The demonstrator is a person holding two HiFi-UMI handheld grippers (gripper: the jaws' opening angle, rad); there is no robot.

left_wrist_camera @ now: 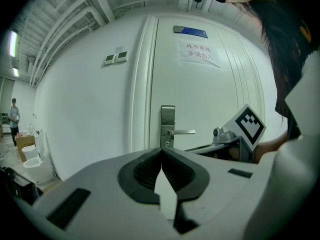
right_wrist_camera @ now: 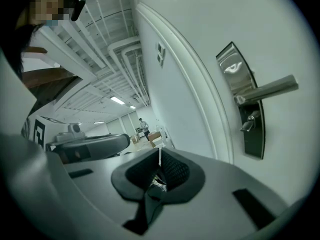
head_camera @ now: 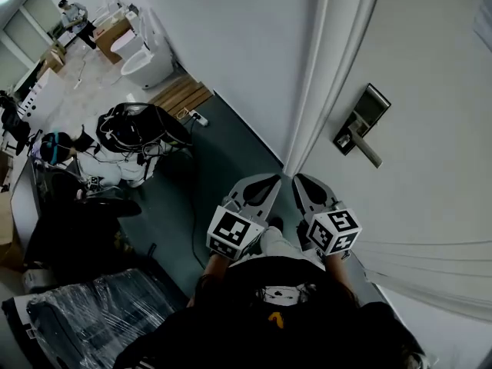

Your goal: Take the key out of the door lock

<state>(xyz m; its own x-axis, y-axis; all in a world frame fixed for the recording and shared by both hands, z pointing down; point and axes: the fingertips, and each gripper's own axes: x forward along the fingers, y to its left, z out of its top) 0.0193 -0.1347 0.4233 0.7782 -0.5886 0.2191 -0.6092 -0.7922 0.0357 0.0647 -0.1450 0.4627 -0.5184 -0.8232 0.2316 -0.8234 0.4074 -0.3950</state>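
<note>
The white door (head_camera: 430, 68) carries a metal lock plate (head_camera: 363, 121) with a lever handle (head_camera: 367, 151). In the right gripper view a small key (right_wrist_camera: 248, 122) sticks out of the plate (right_wrist_camera: 254, 134) just under the lever (right_wrist_camera: 267, 89). The left gripper view shows the same plate (left_wrist_camera: 168, 115) and key (left_wrist_camera: 166, 144) straight ahead. My left gripper (head_camera: 274, 180) and right gripper (head_camera: 298, 179) are side by side, low and well short of the lock. Both are shut with nothing between the jaws, as seen at the left gripper (left_wrist_camera: 161, 148) and the right gripper (right_wrist_camera: 159, 151).
A paper notice (left_wrist_camera: 199, 52) is stuck high on the door, and wall switches (left_wrist_camera: 115, 58) sit left of the frame. On the floor to my left are a seated person (head_camera: 84, 160), dark bags (head_camera: 142, 125), a power strip (head_camera: 197, 117) and white toilets (head_camera: 146, 56).
</note>
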